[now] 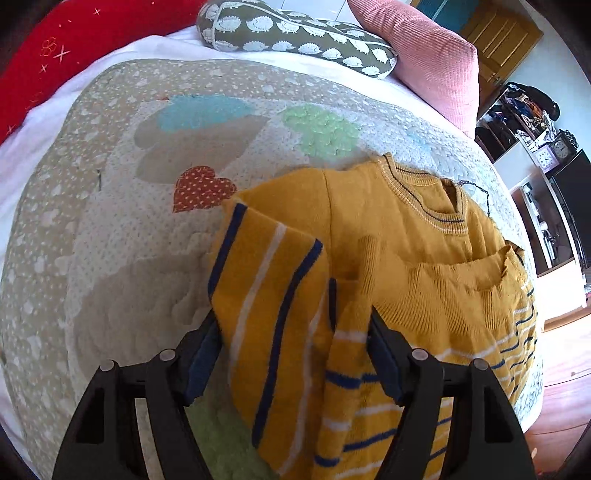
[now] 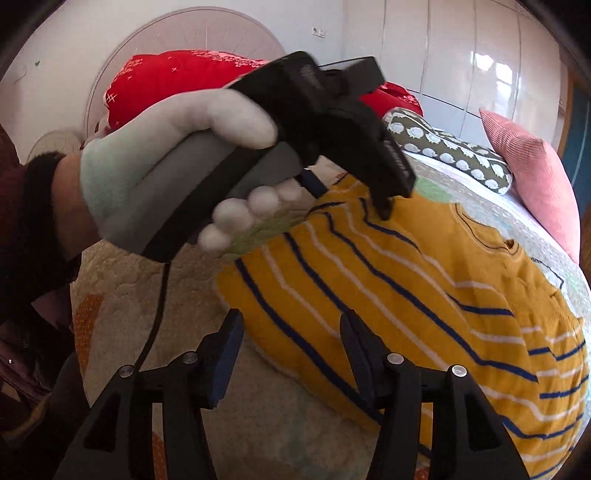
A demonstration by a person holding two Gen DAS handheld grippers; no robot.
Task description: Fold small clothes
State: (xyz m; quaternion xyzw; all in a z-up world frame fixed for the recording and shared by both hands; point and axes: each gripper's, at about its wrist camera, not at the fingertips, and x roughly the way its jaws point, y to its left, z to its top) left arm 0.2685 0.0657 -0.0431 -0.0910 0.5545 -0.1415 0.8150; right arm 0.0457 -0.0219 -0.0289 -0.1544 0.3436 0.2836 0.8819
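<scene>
Lying across a quilted bedspread point(image 1: 110, 229) is a small mustard-yellow sweater point(image 1: 399, 236) with navy and white stripes, its ribbed collar toward the pillows and one striped sleeve point(image 1: 266, 295) turned in over the body. The left gripper point(image 1: 291, 332) is hovering low over that sleeve with its fingers spread; cloth is showing between the blue pads point(image 1: 201, 350), yet nothing is pinched, apparently so the sleeve can settle flat where it has been laid. In the right wrist view, a white-gloved hand point(image 2: 177, 162) is gripping the left tool's grey handle, tip pressed down near the sweater's shoulder. The right gripper point(image 2: 291, 343) is waiting at the sweater's hem edge, fingers also apart and holding nothing, likely placed there to take the lower corner for the next fold. Beyond the sweater's collar, a hedgehog-print cushion point(image 1: 295, 33), a pink corduroy pillow point(image 1: 424, 55) and a red blanket point(image 1: 74, 44) are lining the head of the bed. The fold is judged to be partly done.
</scene>
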